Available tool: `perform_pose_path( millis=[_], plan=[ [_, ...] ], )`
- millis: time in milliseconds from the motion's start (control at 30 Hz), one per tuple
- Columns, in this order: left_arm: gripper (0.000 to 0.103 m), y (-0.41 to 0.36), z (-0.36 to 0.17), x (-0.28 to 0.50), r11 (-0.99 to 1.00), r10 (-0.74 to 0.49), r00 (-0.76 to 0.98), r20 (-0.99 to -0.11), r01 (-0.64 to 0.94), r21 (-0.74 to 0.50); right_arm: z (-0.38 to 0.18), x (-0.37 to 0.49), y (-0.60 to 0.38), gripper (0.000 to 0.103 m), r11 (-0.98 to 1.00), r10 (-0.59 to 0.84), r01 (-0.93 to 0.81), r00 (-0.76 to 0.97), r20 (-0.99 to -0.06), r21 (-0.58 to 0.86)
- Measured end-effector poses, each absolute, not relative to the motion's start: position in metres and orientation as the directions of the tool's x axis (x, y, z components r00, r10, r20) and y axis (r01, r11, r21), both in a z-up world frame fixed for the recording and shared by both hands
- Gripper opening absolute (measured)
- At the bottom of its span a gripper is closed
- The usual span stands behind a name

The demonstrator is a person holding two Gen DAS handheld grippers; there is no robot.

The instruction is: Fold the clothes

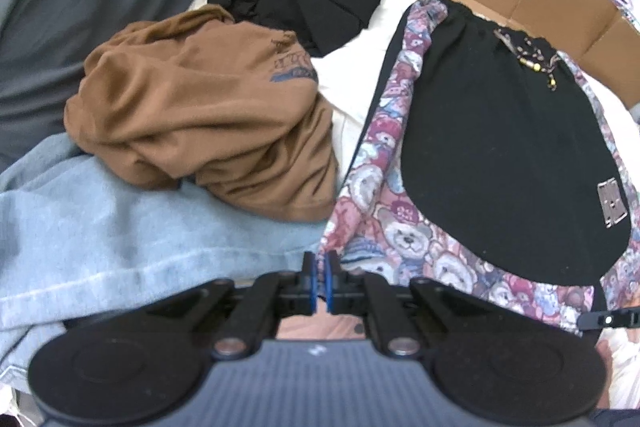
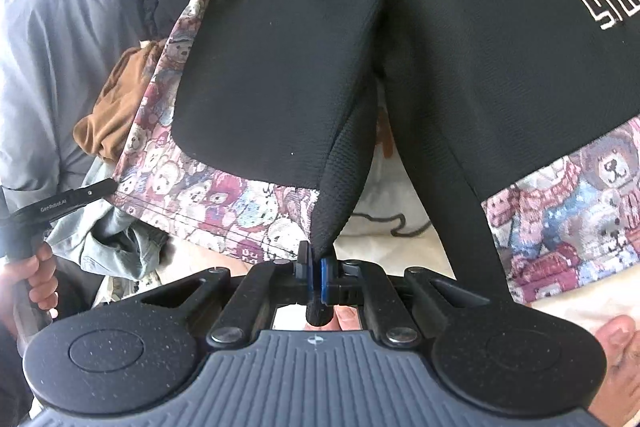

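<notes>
Black shorts [image 1: 500, 147] with a teddy-bear print border, drawstring at the waistband, white logo patch on one leg. Spread flat on a cream sheet, waistband toward the cardboard, legs nearer. Lifted at two hem points: bear-print corner pinched at the left, black inner leg hem [image 2: 332, 211] pinched at the right, cloth hanging taut and creased between.
</notes>
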State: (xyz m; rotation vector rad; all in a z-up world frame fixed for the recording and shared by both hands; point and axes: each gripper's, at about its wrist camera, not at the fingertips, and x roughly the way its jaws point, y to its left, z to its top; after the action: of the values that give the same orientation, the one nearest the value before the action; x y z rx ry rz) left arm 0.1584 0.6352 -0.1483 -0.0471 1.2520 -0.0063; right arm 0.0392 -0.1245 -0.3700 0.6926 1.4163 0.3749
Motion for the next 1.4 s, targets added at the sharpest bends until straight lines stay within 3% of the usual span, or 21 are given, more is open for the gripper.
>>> perform_pose_path(
  millis=[333, 500, 567, 633, 767, 833, 1167, 1233, 1300, 1367, 1400],
  plan=[
    [0.001, 0.660, -0.177, 0.159, 0.995, -0.016, 0.286, -0.958, -0.092, -0.044, -0.399, 0.026, -0.127, 0.005, 0.780, 0.563, 0.241, 0.131, -0.816, 0.577],
    [0.013, 0.653, -0.191, 0.159, 0.996, -0.053, 0.285, -0.957, -0.055, -0.071, -0.410, 0.017, -0.122, 0.010, 0.801, 0.528, 0.260, 0.114, -0.841, 0.538],
    [0.019, 0.646, -0.201, 0.161, 0.997, -0.064, 0.285, -0.956, -0.018, -0.072, -0.412, 0.013, -0.124, 0.018, 0.800, 0.525, 0.261, 0.129, -0.841, 0.540],
    [0.023, 0.640, -0.213, 0.162, 0.998, -0.062, 0.278, -0.959, 0.016, -0.060, -0.412, 0.009, -0.126, 0.044, 0.803, 0.515, 0.253, 0.159, -0.842, 0.539],
    [0.028, 0.630, -0.233, 0.163, 0.995, -0.066, 0.264, -0.962, 0.096, -0.042, -0.409, 0.003, -0.130, 0.047, 0.789, 0.519, 0.243, 0.227, -0.824, 0.564],
    [0.036, 0.629, -0.243, 0.161, 0.991, -0.082, 0.268, -0.960, 0.129, -0.048, -0.406, 0.004, -0.130, 0.047, 0.784, 0.523, 0.223, 0.267, -0.810, 0.580],
    [0.038, 0.637, -0.274, 0.153, 0.980, -0.166, 0.296, -0.941, 0.154, -0.125, -0.421, 0.010, -0.129, 0.043, 0.748, 0.553, 0.212, 0.328, -0.766, 0.630],
    [0.038, 0.639, -0.276, 0.151, 0.978, -0.180, 0.299, -0.937, 0.154, -0.139, -0.425, 0.012, -0.126, 0.019, 0.727, 0.578, 0.218, 0.317, -0.752, 0.651],
    [0.035, 0.641, -0.277, 0.150, 0.978, -0.188, 0.303, -0.934, 0.146, -0.149, -0.428, 0.013, -0.124, 0.005, 0.710, 0.593, 0.241, 0.301, -0.747, 0.661],
    [0.027, 0.641, -0.277, 0.149, 0.976, -0.199, 0.301, -0.933, 0.144, -0.161, -0.430, 0.013, -0.123, 0.002, 0.700, 0.603, 0.255, 0.290, -0.744, 0.667],
    [0.015, 0.641, -0.277, 0.149, 0.977, -0.196, 0.298, -0.934, 0.146, -0.158, -0.429, 0.014, -0.123, 0.001, 0.700, 0.604, 0.255, 0.286, -0.744, 0.667]
  ],
)
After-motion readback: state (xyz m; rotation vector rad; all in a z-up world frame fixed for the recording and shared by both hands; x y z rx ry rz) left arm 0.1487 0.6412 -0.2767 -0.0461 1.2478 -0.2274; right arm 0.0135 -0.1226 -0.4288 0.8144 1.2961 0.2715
